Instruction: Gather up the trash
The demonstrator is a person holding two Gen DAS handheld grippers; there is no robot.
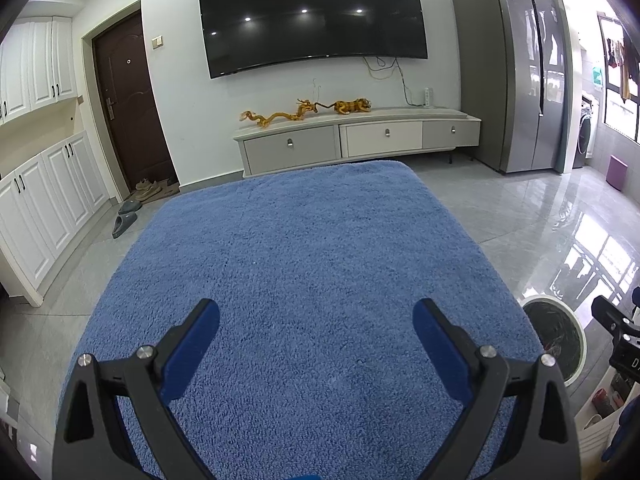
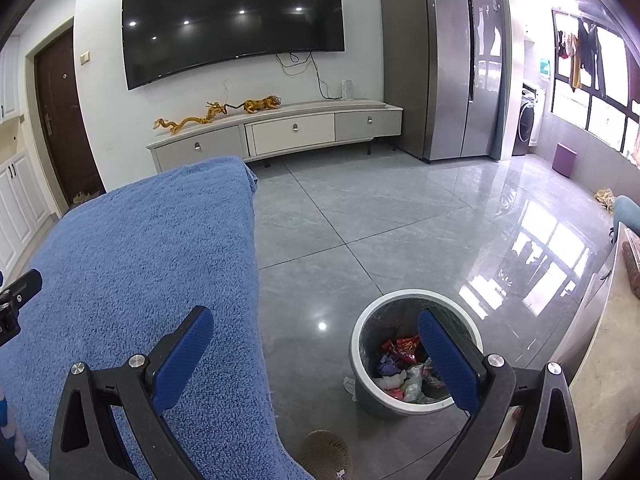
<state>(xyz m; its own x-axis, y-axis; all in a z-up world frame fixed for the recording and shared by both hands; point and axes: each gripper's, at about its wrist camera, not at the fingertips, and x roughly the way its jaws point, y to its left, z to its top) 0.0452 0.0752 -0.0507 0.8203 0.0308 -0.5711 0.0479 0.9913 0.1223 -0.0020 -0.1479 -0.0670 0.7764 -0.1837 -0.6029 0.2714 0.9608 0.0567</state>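
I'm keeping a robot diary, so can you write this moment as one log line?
left gripper: open, empty, over blue towel | right gripper: open, empty | trash bin: on floor beside towel, holds wrappers

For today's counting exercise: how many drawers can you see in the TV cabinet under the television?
3. On the TV cabinet: left drawer, partly behind the blue towel; middle drawer; right drawer. None seem hidden.

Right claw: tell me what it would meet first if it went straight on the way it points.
Probably bare grey floor. The open right claw points between the blue towel and the trash bin; depth is unclear.
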